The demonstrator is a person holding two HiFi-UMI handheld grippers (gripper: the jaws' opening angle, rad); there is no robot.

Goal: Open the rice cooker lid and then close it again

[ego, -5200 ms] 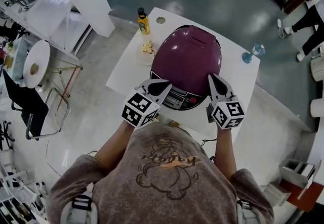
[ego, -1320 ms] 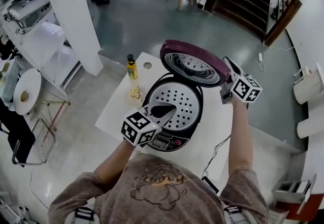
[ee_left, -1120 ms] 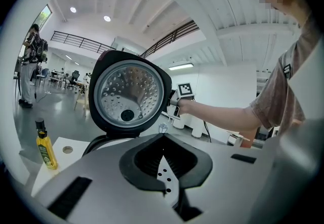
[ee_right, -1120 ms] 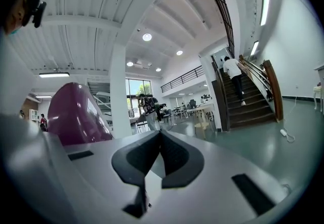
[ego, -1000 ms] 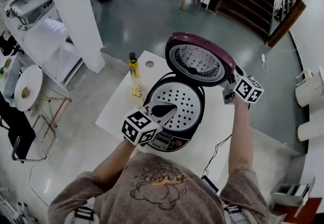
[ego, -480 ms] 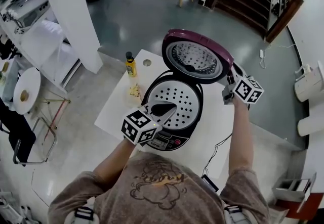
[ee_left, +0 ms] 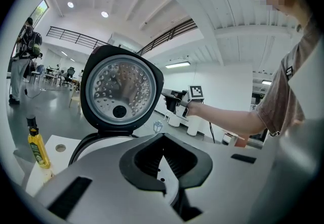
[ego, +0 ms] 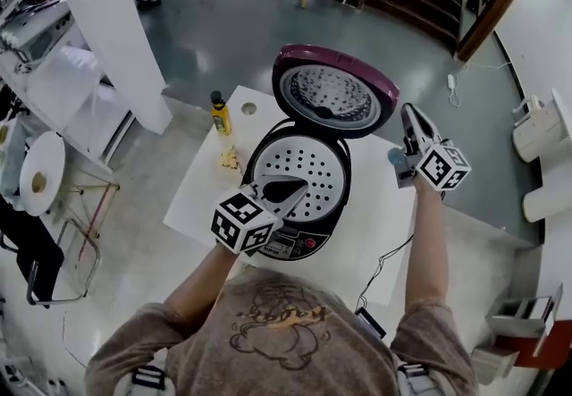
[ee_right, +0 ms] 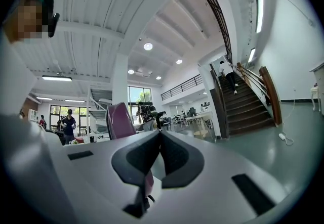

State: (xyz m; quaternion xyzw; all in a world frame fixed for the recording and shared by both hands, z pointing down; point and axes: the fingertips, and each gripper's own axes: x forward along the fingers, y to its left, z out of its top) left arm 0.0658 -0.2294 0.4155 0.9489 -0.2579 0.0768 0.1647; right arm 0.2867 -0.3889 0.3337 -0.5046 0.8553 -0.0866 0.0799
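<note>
Head view: the cooker (ego: 299,184) sits on the worktop (ego: 380,229), its lid (ego: 332,101) upright at the back. The left tool (ego: 304,182), closed and empty, hovers over the cooker; the right tool (ego: 407,110), closed and empty, is beside the lid. The lid looks rigid, hinged and slippery, so push its top edge.

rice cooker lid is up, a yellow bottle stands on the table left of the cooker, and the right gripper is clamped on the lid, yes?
No: the right gripper is shut on nothing, with the lid apart at its left, as the right gripper view shows. The rest holds.
</note>
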